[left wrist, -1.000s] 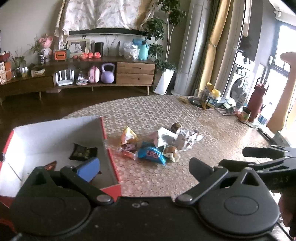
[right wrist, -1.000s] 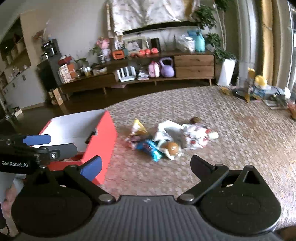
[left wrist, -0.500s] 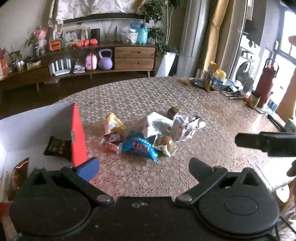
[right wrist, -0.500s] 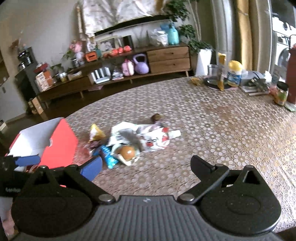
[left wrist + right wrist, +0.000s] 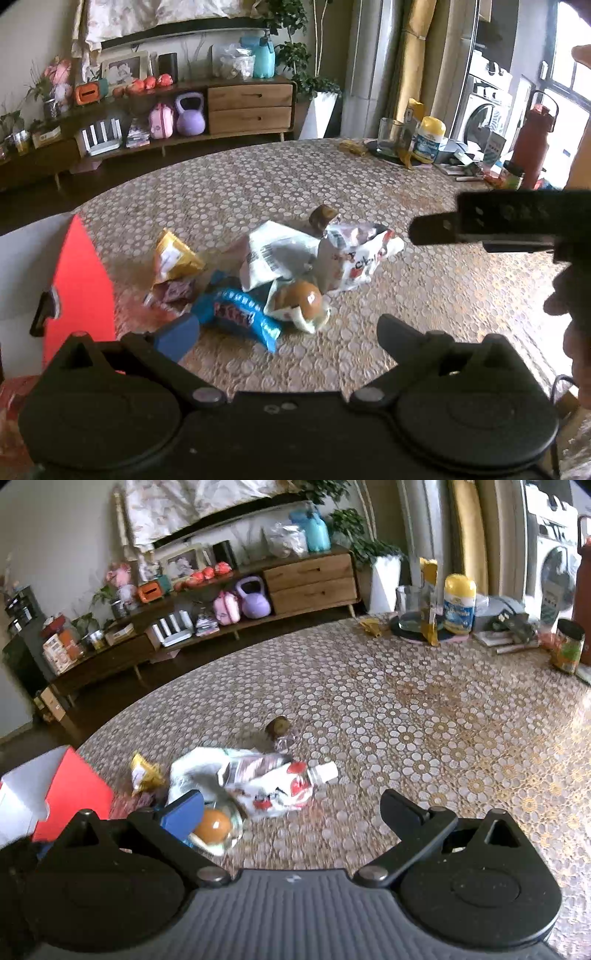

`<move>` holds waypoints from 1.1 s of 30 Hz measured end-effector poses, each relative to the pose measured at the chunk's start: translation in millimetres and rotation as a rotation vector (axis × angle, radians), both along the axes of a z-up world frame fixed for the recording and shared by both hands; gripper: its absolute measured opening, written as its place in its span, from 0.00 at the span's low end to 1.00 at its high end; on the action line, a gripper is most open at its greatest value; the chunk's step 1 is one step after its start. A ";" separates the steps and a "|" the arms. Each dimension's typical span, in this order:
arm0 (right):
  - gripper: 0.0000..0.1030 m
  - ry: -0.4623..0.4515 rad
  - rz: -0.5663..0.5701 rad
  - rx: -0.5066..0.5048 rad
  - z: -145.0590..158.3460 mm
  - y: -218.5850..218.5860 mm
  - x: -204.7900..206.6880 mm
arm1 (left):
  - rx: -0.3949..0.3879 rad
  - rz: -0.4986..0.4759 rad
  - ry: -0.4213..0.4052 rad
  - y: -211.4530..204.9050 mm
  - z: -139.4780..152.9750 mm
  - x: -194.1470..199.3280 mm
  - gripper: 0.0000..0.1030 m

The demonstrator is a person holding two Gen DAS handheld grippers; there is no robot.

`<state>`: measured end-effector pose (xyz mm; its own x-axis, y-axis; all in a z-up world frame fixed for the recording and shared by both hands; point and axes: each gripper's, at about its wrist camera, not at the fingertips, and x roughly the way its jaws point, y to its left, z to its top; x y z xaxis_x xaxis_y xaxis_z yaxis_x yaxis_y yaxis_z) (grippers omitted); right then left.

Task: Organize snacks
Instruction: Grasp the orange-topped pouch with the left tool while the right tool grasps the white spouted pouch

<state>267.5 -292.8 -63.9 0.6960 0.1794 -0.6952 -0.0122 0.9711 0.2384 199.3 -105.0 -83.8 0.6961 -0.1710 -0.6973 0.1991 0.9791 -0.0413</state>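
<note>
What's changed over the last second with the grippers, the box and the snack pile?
Both grippers swung right, away from the box toward the snacks. The left gripper, which looked into the box a second ago, now faces the pile; the right gripper now sits just short of it. Both stayed open and took hold of nothing. The snacks and box have not moved on the table.

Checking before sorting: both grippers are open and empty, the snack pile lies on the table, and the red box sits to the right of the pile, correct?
Not quite: the red box sits left of the snack pile, as the left wrist view shows. The left gripper and right gripper are open and empty, and the pile lies on the table.
</note>
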 end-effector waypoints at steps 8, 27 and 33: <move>0.99 0.086 -0.066 0.051 -28.8 5.1 39.3 | -0.012 -0.003 0.007 -9.0 -14.8 22.6 0.97; 0.99 0.167 -0.049 0.075 -65.6 34.6 75.1 | 0.029 -0.076 0.030 -29.6 -45.8 53.7 0.72; 0.98 0.156 -0.037 0.090 -67.6 32.3 75.6 | 0.038 -0.098 0.013 -32.6 -50.8 53.7 0.64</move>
